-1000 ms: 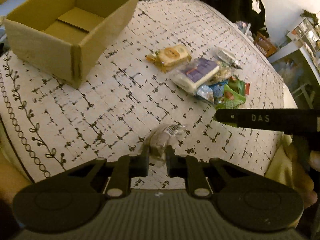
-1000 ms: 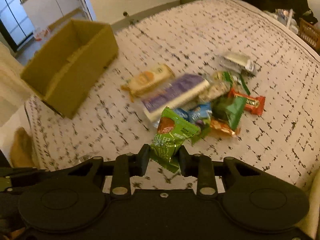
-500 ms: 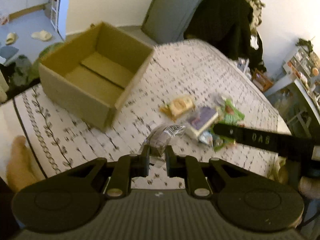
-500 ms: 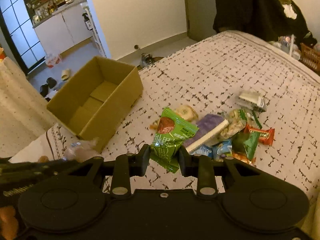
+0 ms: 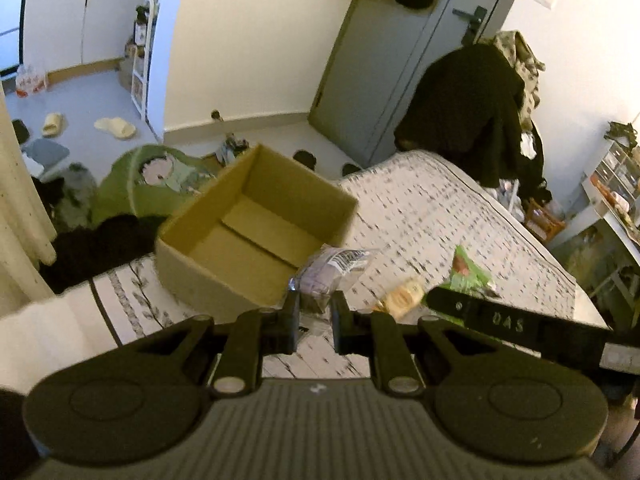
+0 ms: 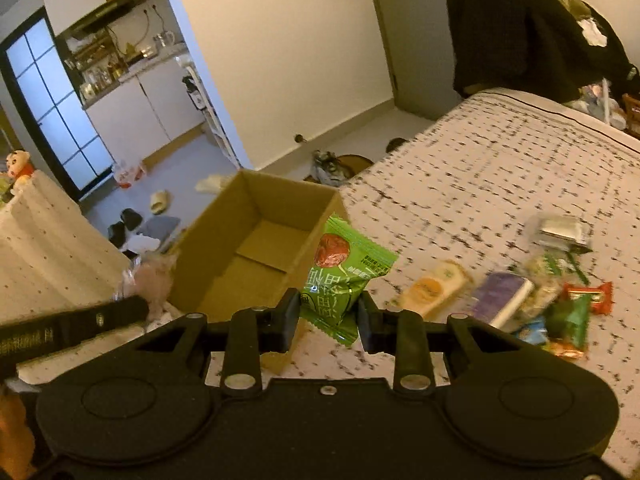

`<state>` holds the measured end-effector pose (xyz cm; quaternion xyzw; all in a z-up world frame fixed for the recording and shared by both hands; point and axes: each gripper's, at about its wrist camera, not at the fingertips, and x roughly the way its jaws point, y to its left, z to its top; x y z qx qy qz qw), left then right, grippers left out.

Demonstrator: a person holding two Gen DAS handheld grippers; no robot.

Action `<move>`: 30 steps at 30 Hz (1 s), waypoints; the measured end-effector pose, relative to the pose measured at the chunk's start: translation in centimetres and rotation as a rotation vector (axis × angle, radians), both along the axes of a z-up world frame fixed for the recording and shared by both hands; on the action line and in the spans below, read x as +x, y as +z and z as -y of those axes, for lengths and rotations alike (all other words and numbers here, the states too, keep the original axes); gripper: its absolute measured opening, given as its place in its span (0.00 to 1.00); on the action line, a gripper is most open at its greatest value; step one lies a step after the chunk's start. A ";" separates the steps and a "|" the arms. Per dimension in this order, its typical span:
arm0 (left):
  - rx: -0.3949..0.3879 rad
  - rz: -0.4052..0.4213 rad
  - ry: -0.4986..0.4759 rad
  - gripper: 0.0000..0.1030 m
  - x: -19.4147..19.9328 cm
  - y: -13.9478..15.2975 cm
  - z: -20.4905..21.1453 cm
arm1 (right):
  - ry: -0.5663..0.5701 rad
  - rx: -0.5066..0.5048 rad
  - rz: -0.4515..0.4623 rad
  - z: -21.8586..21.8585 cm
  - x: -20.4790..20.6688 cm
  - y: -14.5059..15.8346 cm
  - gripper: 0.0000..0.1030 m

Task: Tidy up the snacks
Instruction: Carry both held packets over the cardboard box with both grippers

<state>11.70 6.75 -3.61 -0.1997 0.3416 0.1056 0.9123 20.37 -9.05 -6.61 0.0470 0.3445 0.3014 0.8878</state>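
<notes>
On the left, a kitchen with white cabinets [image 5: 80,28] opens behind the room, and slippers [image 5: 116,127] lie on the floor. An open cardboard box [image 5: 256,236] stands empty on the bed cover [image 6: 500,168] with its black marks. The left gripper [image 5: 314,312] pinches a clear packet [image 5: 336,270]; the right gripper [image 6: 328,314] clamps a green packet [image 6: 340,276]. More snacks [image 6: 532,300] lie in a heap at the right, under dark coats [image 5: 468,108].
</notes>
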 end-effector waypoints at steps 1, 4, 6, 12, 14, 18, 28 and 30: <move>0.003 0.005 0.007 0.14 0.1 0.2 -0.6 | 0.003 0.004 0.003 -0.3 -0.1 0.0 0.29; 0.024 0.026 0.040 0.14 0.2 0.9 -2.4 | 0.014 0.021 0.010 -1.2 -0.3 0.0 0.29; 0.035 0.035 0.053 0.14 0.3 1.3 -3.3 | 0.018 0.035 0.007 -1.9 -0.2 0.0 0.29; 0.046 0.043 0.071 0.14 1.1 1.6 -5.0 | 0.029 0.072 0.005 -3.6 -0.2 -0.3 0.30; 0.047 0.045 0.073 0.14 1.5 1.6 -5.2 | 0.033 0.082 -0.004 -4.1 -0.1 -0.6 0.30; 0.055 0.047 0.067 0.14 2.4 1.3 -5.3 | 0.048 0.058 0.006 -5.0 -0.5 -0.9 0.30; 0.056 0.030 0.077 0.14 4.3 0.4 -5.8 | 0.084 0.034 0.032 -6.3 -0.9 -0.8 0.30; 0.091 0.034 0.085 0.18 4.4 0.5 -5.6 | 0.088 0.030 0.033 -6.5 -0.9 -0.8 0.30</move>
